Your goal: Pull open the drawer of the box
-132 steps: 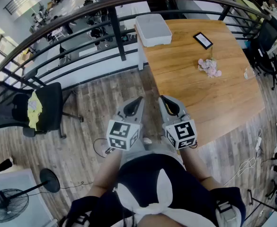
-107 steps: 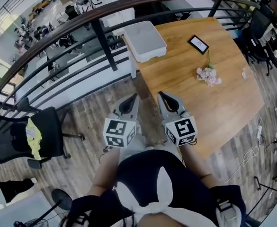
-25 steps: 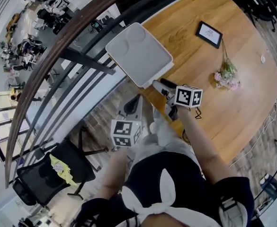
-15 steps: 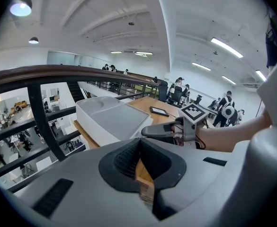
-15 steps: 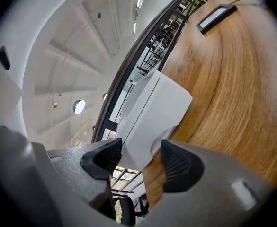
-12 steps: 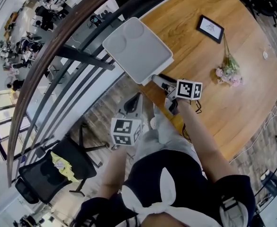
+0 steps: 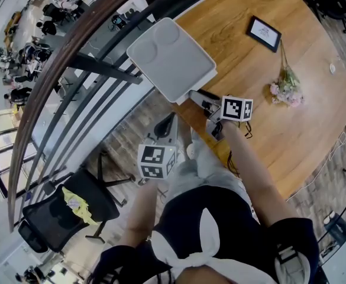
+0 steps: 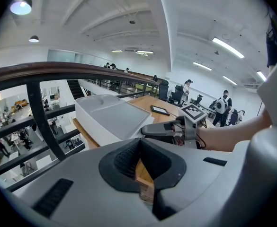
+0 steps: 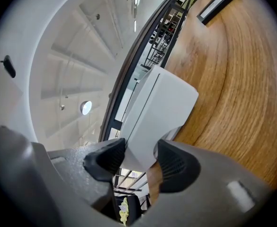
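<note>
A white box (image 7: 170, 58) stands on the near corner of the wooden table (image 7: 291, 141), beside the railing. My right gripper (image 7: 197, 96) reaches its near side. In the right gripper view the box's front (image 9: 159, 110) sits between the pads of that gripper (image 9: 138, 157). Those jaws have just been closing and stand wide, with a sliver of gap at the right pad. My left gripper (image 7: 171, 123) hangs back over the floor, below the table edge. Its tips (image 8: 139, 143) meet with nothing between them. From there I see the box (image 8: 112, 119) and the right gripper (image 8: 159, 130).
A dark picture frame (image 7: 264, 33) and a sprig of pink flowers (image 7: 286, 90) lie farther out on the table. A black railing with a brown handrail (image 7: 84, 46) runs just behind the box. A black office chair (image 7: 60, 209) stands on the floor at the left.
Several seconds ago both grippers hung side by side over the floor, short of the table. The right one has since reached the box. Over the last second it edged slightly closer.
</note>
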A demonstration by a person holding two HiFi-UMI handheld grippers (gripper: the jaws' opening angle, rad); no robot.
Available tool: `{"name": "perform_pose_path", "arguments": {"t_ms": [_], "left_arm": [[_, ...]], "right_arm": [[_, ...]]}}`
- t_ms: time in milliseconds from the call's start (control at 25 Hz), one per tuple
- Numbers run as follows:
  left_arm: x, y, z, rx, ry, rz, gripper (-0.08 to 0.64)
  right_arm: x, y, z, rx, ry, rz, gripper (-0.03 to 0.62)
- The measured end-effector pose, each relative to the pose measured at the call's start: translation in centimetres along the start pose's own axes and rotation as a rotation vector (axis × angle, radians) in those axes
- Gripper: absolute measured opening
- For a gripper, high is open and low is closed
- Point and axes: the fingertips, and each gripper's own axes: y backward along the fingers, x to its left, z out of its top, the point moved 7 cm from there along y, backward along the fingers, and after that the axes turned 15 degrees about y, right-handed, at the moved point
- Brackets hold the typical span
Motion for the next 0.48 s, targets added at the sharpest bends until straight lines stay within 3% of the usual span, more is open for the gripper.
{"name": "perform_pose_path", "arguments": {"t_ms": [480], "left_arm": [[-0.24, -0.05, -0.18, 0.0, 0.013, 0.002, 0.018]], "right_arm": [[0.09, 0.14, -0.28, -0.025, -0.04, 0.018, 0.195]]}}
